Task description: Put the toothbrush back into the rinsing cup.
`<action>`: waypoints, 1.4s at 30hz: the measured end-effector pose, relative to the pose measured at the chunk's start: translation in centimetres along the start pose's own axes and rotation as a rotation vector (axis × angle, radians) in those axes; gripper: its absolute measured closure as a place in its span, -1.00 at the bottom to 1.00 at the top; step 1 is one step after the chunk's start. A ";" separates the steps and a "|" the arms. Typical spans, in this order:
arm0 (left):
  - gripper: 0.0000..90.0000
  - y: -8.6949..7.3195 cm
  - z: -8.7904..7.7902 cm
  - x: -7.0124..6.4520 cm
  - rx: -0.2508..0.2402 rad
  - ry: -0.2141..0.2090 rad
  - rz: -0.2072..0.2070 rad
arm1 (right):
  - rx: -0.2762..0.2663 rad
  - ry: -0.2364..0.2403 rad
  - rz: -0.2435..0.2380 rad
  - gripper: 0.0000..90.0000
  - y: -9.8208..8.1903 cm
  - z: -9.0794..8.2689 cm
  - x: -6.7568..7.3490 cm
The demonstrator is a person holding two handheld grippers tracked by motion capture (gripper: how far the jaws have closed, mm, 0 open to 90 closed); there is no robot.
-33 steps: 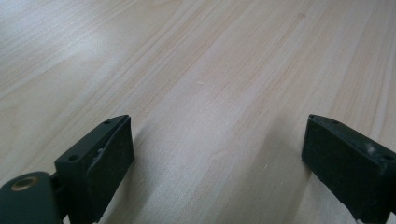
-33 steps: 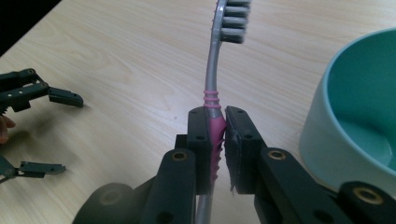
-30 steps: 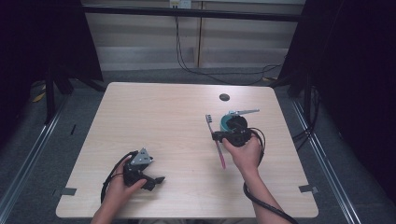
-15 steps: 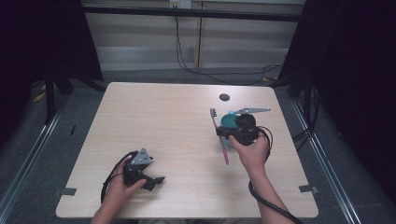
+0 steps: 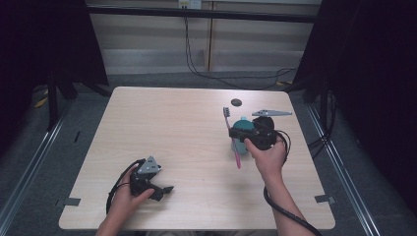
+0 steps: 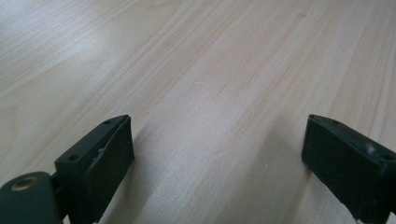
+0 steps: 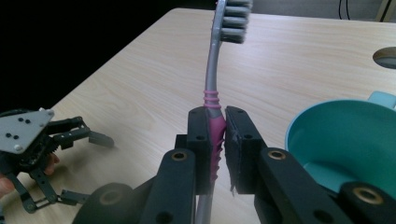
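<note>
The toothbrush (image 7: 213, 100) is being clamped between the right gripper (image 7: 219, 140) jaws, having moved farther up the table (image 5: 162, 128) to beside the teal cup (image 7: 345, 140), probably its destination. The left gripper (image 5: 147, 179) is still resting wide open.

Your left gripper (image 5: 164, 189) rests low on the wooden table (image 5: 187, 142), near its front-left edge; your right gripper (image 5: 235, 132) sits beside a teal cup (image 5: 242, 129), pink toothbrush (image 5: 231, 135) at its jaws, bristles pointing away; small dark disc (image 5: 237, 102) lies beyond.
</note>
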State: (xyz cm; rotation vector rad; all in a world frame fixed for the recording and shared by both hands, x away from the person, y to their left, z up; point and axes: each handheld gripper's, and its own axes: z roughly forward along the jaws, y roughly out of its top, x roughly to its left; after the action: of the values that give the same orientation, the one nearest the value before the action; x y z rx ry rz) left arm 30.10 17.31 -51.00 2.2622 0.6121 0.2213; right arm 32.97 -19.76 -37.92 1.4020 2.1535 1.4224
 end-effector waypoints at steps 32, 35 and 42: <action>-0.80 0.0 0.0 0.0 0.004 0.000 0.005 | -0.170 0.036 0.019 0.81 1.8 -1.2 -1.2; -0.80 0.0 0.0 0.0 0.000 -0.002 0.001 | -0.184 0.036 0.014 0.81 2.0 -1.2 -1.3; -0.80 0.0 0.0 0.0 0.002 0.000 0.002 | -0.209 0.022 0.016 0.81 2.2 -1.1 -1.7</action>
State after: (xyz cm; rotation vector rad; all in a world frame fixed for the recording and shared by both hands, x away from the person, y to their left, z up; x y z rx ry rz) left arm 30.11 17.32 -50.99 2.2643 0.6103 0.2217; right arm 34.51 -21.60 -36.12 1.3348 1.9440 1.6225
